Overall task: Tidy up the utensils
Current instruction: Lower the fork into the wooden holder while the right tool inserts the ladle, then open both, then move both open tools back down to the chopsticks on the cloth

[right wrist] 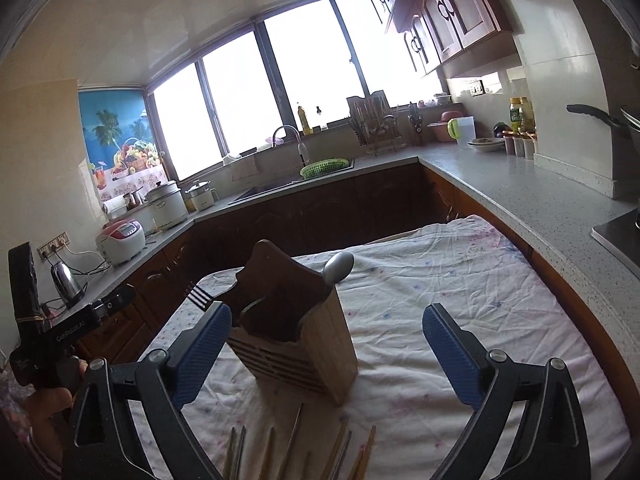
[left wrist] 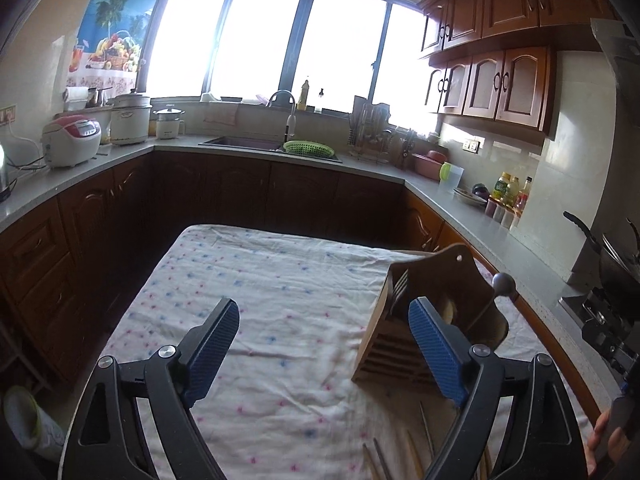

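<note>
Left tongs spread wide over the cloth-covered table, nothing between the blue pads. Just right of them, wooden utensil holder standing upright on the cloth, fork and spoon sticking out of its top. In front of the holder, loose chopsticks lying on the cloth. Right tongs likewise wide apart, gripping nothing, holder near the left pad.

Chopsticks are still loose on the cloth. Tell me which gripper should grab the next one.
Right, probably. The right gripper stands open with several chopsticks fanned just below its jaws, the wooden holder straight ahead. The left gripper, also open, has them off toward its right finger.
</note>
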